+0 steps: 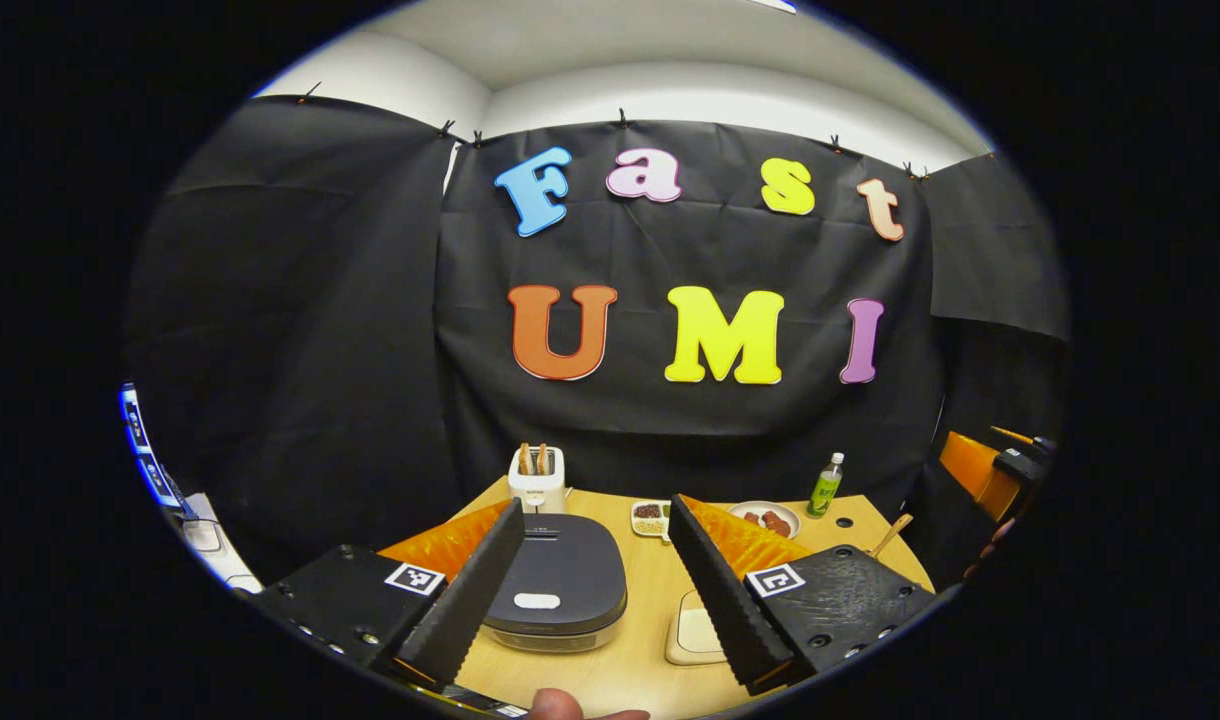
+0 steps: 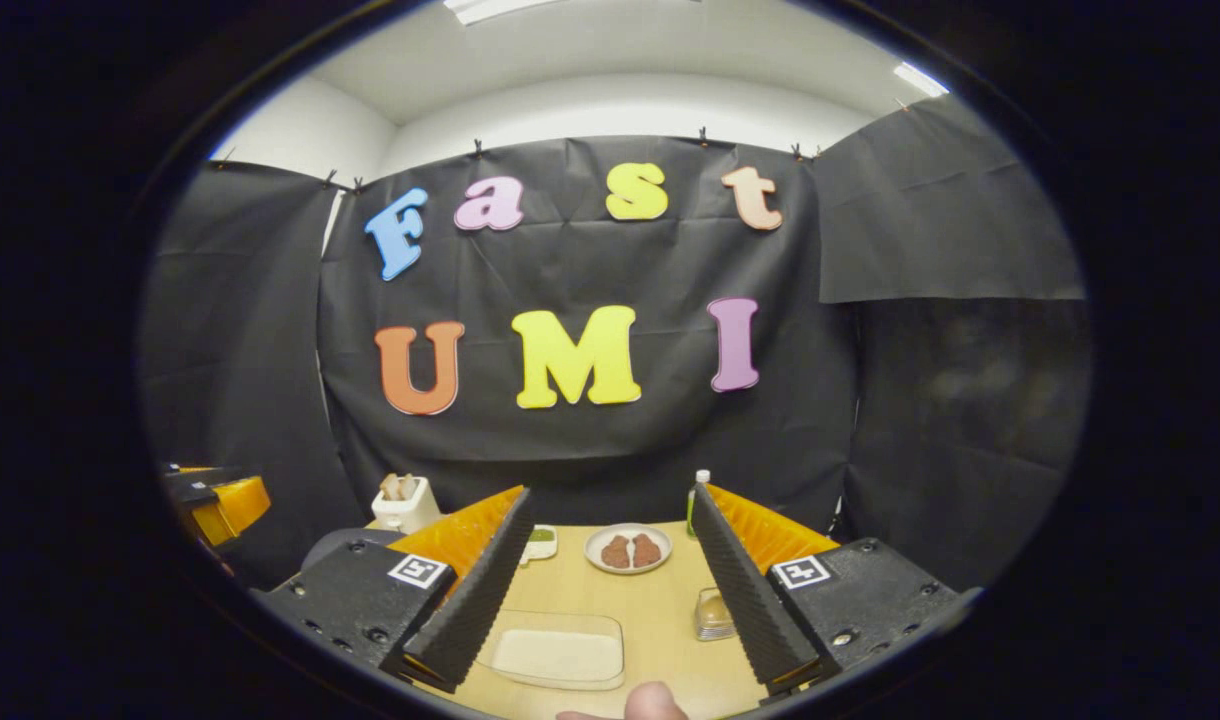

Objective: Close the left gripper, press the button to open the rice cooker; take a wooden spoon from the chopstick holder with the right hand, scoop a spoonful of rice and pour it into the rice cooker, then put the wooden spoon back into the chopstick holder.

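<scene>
The dark grey rice cooker point(image 1: 555, 590) sits with its lid down, a white button point(image 1: 537, 601) on its front. Behind it is the white chopstick holder point(image 1: 537, 485) with wooden spoon handles point(image 1: 530, 458) sticking up. My left gripper point(image 1: 595, 505) is open, above and just in front of the cooker. My right gripper point(image 2: 610, 492) is also open, over a clear tray of white rice point(image 2: 555, 652). The chopstick holder point(image 2: 405, 505) and an edge of the cooker point(image 2: 345, 545) lie to the right gripper's left. Part of the rice tray point(image 1: 695, 630) shows beside the cooker.
On the wooden table point(image 2: 660, 610) are a plate of brown food point(image 2: 628, 549), a small dish point(image 1: 650, 518), a green bottle point(image 1: 825, 487), a small clear cup point(image 2: 712, 615) and a wooden handle point(image 1: 890, 535). A thumb point(image 2: 655, 700) shows at the bottom edge.
</scene>
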`<act>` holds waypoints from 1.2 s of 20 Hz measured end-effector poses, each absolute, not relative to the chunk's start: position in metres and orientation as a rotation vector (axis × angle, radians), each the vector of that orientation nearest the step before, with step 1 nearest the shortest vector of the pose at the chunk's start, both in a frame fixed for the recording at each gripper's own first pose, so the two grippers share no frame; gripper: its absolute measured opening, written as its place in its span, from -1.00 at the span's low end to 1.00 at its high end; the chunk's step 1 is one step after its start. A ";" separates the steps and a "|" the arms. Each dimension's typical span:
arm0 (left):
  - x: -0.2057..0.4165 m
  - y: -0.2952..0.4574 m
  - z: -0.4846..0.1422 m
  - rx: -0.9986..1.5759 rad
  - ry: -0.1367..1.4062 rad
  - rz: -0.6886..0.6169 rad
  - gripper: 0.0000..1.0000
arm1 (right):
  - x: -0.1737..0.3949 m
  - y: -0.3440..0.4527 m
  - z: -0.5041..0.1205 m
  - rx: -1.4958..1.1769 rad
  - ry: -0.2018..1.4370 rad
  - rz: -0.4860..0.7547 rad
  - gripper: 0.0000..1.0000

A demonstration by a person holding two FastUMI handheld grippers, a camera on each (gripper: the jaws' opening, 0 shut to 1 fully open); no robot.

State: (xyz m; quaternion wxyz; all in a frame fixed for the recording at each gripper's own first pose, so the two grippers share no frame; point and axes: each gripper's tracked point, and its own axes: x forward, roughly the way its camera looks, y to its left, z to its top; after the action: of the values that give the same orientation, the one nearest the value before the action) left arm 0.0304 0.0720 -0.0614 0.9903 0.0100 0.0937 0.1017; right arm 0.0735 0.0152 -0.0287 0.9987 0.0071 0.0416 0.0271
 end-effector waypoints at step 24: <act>0.078 0.123 -0.259 -0.246 0.900 0.199 -1.00 | 0.145 -0.039 -0.096 0.036 0.235 -0.015 1.00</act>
State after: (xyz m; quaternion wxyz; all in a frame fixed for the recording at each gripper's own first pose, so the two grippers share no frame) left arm 0.0783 0.1226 -0.2591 0.8885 -0.1185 0.4330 0.0956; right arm 0.1452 -0.0393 -0.0960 0.9929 0.0179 0.1172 -0.0075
